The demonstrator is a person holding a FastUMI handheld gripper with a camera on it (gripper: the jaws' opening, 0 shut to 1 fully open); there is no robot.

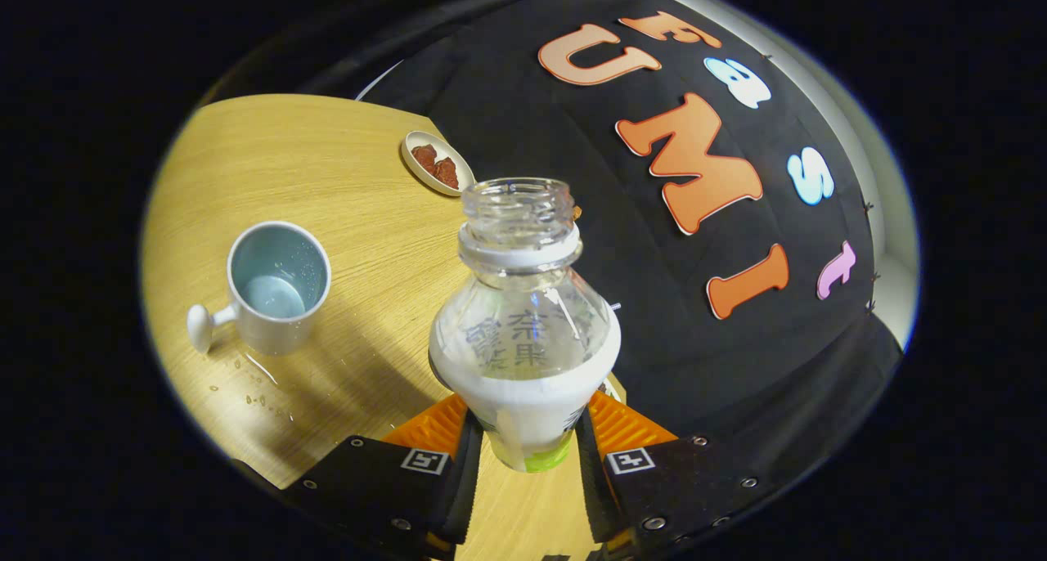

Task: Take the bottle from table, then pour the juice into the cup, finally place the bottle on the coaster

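A clear plastic bottle [523, 324] with a white label and no cap stands upright between my fingers, lifted above the wooden table [270, 152]. My gripper [527, 438] is shut on its lower body, both fingers pressing its sides. To the left of the bottle and farther off, a pale cup [276, 287] with a knob handle stands on the table, a little liquid in its bottom. Small drops lie on the wood just beside the cup, on the side nearer me.
A small white dish [438, 162] holding reddish-brown pieces sits near the table's far edge, beyond the bottle. The black booth wall rises behind the table and to the right.
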